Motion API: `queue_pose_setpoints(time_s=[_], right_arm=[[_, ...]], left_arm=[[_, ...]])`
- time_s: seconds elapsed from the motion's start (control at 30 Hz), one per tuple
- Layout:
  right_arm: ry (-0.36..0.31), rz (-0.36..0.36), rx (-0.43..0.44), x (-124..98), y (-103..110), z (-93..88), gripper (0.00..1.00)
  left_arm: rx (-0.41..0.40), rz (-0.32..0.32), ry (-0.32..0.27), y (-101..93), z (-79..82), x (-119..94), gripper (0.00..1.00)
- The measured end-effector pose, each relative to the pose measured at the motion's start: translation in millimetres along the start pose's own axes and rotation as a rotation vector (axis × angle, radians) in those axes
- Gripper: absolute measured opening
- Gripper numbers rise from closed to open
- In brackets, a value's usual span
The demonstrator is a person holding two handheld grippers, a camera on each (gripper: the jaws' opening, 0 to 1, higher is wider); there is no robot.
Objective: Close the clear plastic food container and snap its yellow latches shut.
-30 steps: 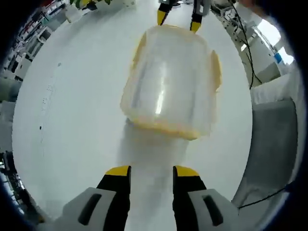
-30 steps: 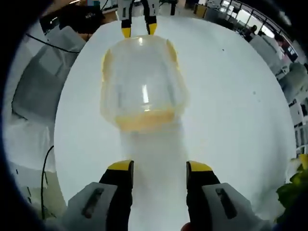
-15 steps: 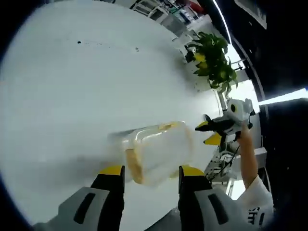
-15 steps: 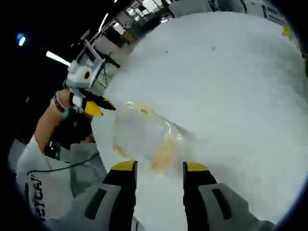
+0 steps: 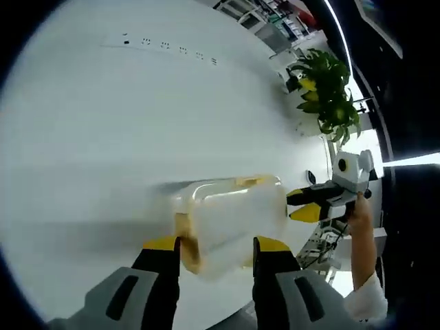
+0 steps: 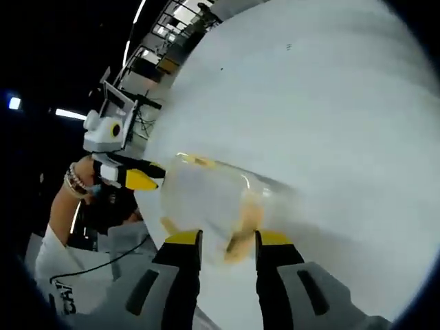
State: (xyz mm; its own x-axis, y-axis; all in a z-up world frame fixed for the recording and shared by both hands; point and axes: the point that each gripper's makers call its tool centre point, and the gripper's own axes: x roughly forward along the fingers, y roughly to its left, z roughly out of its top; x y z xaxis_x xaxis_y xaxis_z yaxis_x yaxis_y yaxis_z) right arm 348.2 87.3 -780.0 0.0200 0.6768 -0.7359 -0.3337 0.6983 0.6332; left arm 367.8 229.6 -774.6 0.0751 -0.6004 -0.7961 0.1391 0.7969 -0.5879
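The container is flanked at opposite ends by spread jaws of both grippers on the tabletop; a plant is seen in the left gripper view.

Count at this moment
1 clear container, 2 grippers: left gripper, right gripper; 1 white table; 1 potted plant.

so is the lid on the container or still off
On, as far as the blur allows: the clear container reads as one closed box, its lid over the top. Whether the yellow latches are snapped shut, I cannot tell.
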Motion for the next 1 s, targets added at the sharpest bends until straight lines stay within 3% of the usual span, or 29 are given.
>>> queue_pose_setpoints(time_s=[0.07, 0.13, 0.27, 0.4, 0.73, 0.87, 0.97, 1.0], right_arm=[[0.041, -0.044, -0.066, 3.5, -6.4, -5.0, 0.26], [0.027, -0.015, -0.025, 5.1, -2.0, -1.9, 0.27], [0.029, -0.007, -0.034, 5.4, -2.0, -0.7, 0.26], [0.029, -0.002, -0.049, 5.9, -1.7, -0.6, 0.25], [0.042, -0.027, -0.052, 6.4, -1.3, -1.2, 0.23], [0.028, -0.005, -0.037, 7.0, -2.5, -2.0, 0.23], [0.026, 0.023, -0.05, 8.1, 2.0, -1.4, 0.21], [0.044, -0.005, -0.029, 12.4, 2.2, -9.3, 0.21]], left_arm=[[0.036, 0.032, 0.01, 6.4, -1.1, -0.4, 0.28], [0.061, 0.056, 0.024, 11.3, -3.4, 0.7, 0.22], [0.056, 0.072, 0.037, 14.2, -4.9, 3.2, 0.2], [0.108, 0.096, 0.078, 14.4, -8.7, 2.2, 0.18], [0.104, 0.11, 0.087, 16.2, -6.4, 1.8, 0.15], [0.104, 0.11, 0.08, 15.5, -7.1, 1.5, 0.14], [0.062, 0.102, 0.074, 16.3, -7.5, 0.9, 0.13], [0.068, 0.105, 0.074, 17.4, -7.7, 1.7, 0.13]])
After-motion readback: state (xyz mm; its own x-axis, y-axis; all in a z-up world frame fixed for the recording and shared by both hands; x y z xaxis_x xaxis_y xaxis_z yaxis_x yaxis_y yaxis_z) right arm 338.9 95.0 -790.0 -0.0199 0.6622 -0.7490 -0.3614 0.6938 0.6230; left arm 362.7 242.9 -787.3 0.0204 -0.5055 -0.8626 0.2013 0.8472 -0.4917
